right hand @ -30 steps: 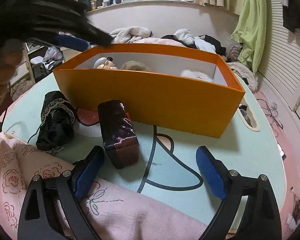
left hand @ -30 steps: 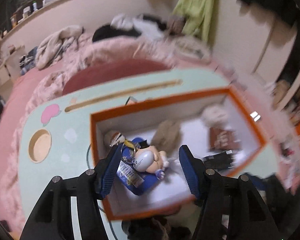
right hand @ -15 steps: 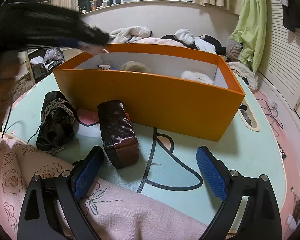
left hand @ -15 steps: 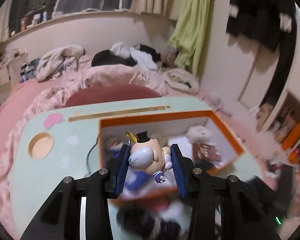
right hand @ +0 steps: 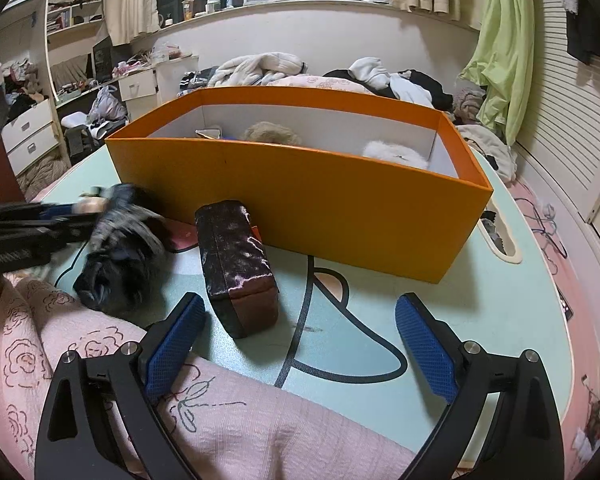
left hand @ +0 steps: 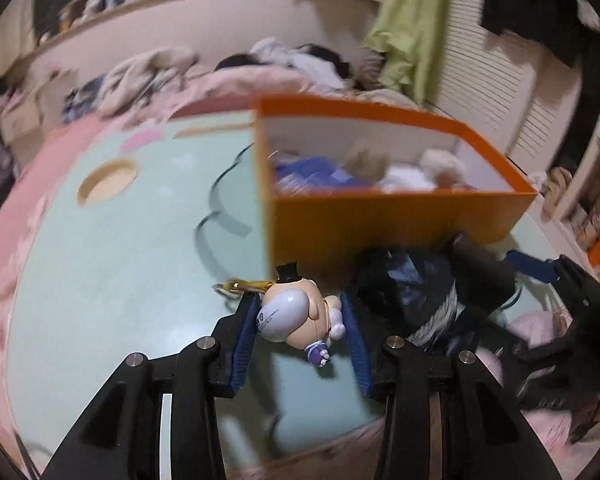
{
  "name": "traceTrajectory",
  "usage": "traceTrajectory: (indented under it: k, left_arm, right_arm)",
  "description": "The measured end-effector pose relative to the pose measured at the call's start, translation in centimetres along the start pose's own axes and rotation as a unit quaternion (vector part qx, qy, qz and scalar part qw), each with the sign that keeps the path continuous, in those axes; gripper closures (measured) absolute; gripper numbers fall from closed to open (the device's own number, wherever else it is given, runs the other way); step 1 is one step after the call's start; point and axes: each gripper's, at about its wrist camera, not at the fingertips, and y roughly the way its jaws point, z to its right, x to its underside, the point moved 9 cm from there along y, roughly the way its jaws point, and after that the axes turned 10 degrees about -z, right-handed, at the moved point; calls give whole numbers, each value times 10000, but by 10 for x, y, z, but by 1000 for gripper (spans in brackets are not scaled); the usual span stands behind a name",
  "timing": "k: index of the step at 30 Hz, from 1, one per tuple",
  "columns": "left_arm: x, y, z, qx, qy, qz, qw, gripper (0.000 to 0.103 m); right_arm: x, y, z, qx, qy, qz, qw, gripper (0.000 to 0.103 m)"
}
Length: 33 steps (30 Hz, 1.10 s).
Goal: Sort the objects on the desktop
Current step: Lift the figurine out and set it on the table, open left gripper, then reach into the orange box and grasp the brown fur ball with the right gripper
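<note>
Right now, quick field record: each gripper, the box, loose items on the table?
left gripper: shut on top-hat figurine keychain, outside the box
right gripper: open, empty
orange box: open-topped; blue packet and fluffy pompoms inside
table: dark velvet pouch and black lace fabric bundle, in front of the box

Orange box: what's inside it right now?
The orange box holds a tan fluffy ball, a white fluffy one and something blue; its near wall hides the rest.

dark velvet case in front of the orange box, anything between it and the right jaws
Nothing visible does. The dark velvet case lies on the table just ahead of the open right gripper, toward its left finger, with only bare tabletop between.
</note>
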Motion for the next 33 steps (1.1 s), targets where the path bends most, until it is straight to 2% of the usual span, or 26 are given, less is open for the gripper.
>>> traceTrajectory:
  k: [1, 3, 4, 5, 8, 12, 14, 15, 21, 23, 24, 25, 28, 31, 33]
  left_arm:
    - [-6, -6, 3, -21, 28, 128, 9999, 61]
    - [-9, -19, 0, -49, -2, 367, 9993, 33]
    - [-9, -24, -4, -57, -47, 475, 9988, 14]
    - [-7, -33, -8, -29, -105, 651, 9978, 11]
    - [7, -41, -20, 78, -111, 657, 9977, 11]
    - [31, -31, -33, -211, 150, 517, 9983, 11]
    - [43, -8, -33, -233, 345, 73, 9991, 5]
    - [42, -5, -34, -409, 371, 103, 9984, 2]
    - [39, 1, -39, -386, 255, 56, 9989, 0]
    - [39, 1, -39, -386, 254, 61, 9989, 0]
    - [38, 2, -40, -386, 251, 60, 9989, 0]
    - [39, 1, -40, -384, 252, 64, 9989, 0]
    - [39, 1, -41, -390, 250, 64, 9989, 0]
    - [39, 0, -40, -387, 254, 66, 9989, 0]
    - [39, 1, -41, -385, 252, 68, 9989, 0]
  right_arm:
    - [0, 0, 0, -7, -1, -1, 10000, 7]
    - [-1, 1, 1, -8, -3, 1, 10000, 7]
    - [-1, 1, 1, -11, 1, 0, 10000, 7]
    - [-2, 1, 1, -9, 0, 0, 10000, 7]
    - [-2, 1, 2, -13, -3, -2, 10000, 7]
    - [-2, 1, 3, -17, -11, -5, 10000, 7]
    - [-3, 1, 3, -19, -12, -6, 10000, 7]
    - [-3, 1, 3, -20, -13, -8, 10000, 7]
    - [0, -1, 4, 16, 15, -18, 10000, 7]
    - [1, -13, 3, -4, 103, 208, 9997, 10]
    - [-2, -23, 3, -85, 152, 377, 9991, 12]
    - [-6, -30, 3, -234, 218, 467, 9984, 19]
    - [-31, -50, -2, -853, 395, 502, 9943, 35]
    - [-72, -56, 3, -1165, 669, 408, 9901, 36]
    - [-100, -39, 7, -1486, 941, -7, 9844, 36]
